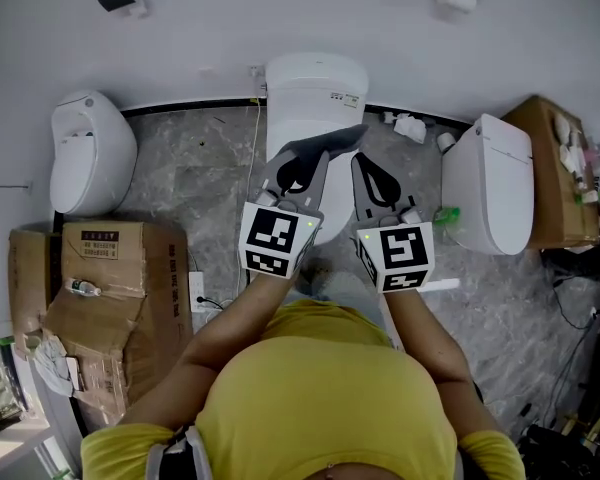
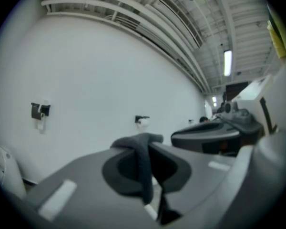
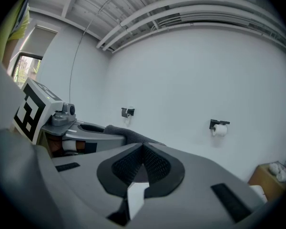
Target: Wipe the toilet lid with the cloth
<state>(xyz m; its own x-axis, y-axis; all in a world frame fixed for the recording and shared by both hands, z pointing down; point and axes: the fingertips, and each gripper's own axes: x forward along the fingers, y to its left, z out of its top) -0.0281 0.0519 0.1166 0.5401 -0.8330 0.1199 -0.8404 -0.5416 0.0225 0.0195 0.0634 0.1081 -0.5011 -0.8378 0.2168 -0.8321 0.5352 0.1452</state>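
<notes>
Cloth (image 1: 332, 140) is a dark grey rag. It looks soft, floppy and basically weightless, so I wouldn't worry about dropping or breaking anything. Left gripper (image 1: 316, 164) has its jaws closed right on it. In the left gripper view a fold runs down between the jaws and a bunch pokes out past the tips. In the head view that bunch sits at upper middle of the frame, over the white toilet lid (image 1: 315, 93). I can't tell from here whether it's touching the lid.

Right gripper (image 1: 366, 168) is just beside the left one, jaws fully together with nothing in them.

My guess on handling: a limp rag pinched at one fold will drag and bunch up rather than lie flat. A grip near the middle with plenty hanging out would give more wiping surface. The lid looks like smooth, glossy plastic, so the rag should slide easily, and light pressure is probably enough.
</notes>
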